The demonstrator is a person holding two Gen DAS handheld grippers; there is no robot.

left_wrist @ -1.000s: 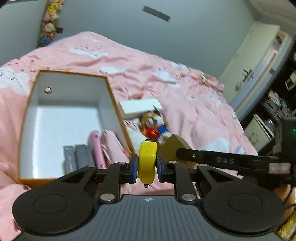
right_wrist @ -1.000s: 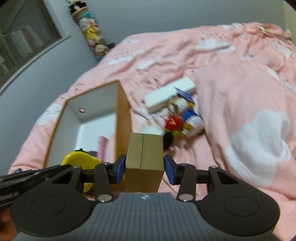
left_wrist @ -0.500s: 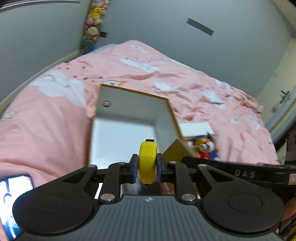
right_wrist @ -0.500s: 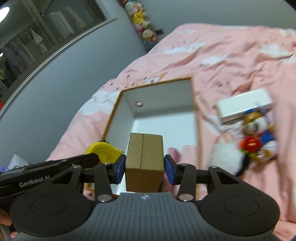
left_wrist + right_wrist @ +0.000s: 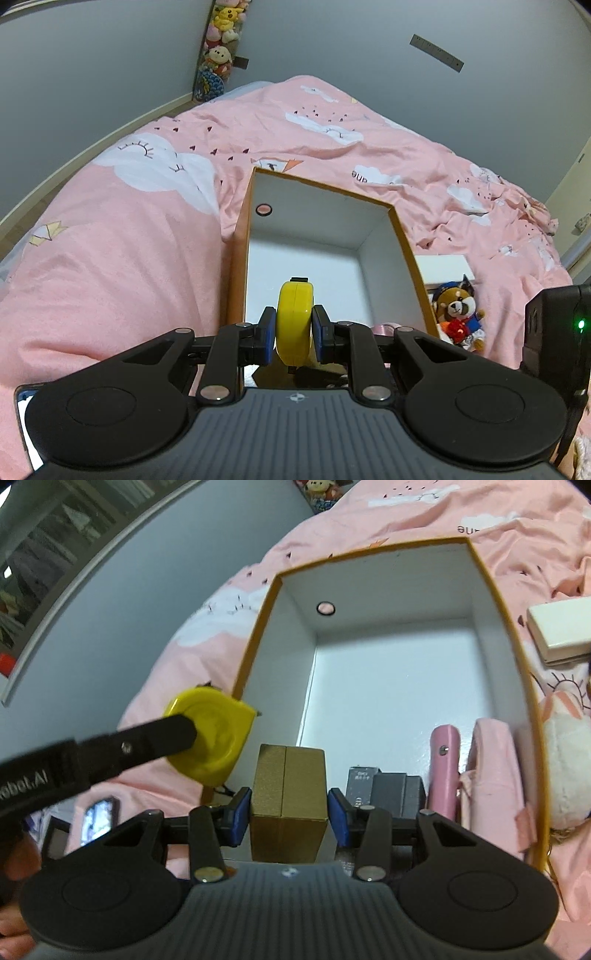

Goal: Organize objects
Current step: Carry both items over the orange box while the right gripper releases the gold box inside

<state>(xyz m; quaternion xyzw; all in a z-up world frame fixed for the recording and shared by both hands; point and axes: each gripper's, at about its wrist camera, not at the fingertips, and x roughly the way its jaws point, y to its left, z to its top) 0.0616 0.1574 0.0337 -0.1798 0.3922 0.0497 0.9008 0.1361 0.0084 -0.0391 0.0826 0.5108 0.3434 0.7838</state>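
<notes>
Here, clamping a yellow tape measure (image 5: pixel 294 320) in the left gripper (image 5: pixel 294 334) — hovering at the open box (image 5: pixel 491 590) edge. Pinching a gold box (image 5: pixel 288 788) in the right gripper (image 5: pixel 289 814) — hanging over the open box's near end, beside grey and pink items.

The open box (image 5: pixel 495 602) on the bed (image 5: pixel 122 266) has a bare white floor (image 5: pixel 399 686) across its middle and far end, toward twelve o'clock in the right wrist view; nothing stands there. Its near end is crowded: dark small boxes (image 5: pixel 391 786) at about five o'clock, a pink case (image 5: pixel 445 753) and a pink pouch (image 5: pixel 491 760) further right against the wall. The orange walls rim the opening on all sides. Outside at three o'clock lie a white box (image 5: pixel 557 627) and a plush toy (image 5: pixel 458 314). At nine o'clock the bed is bare.
</notes>
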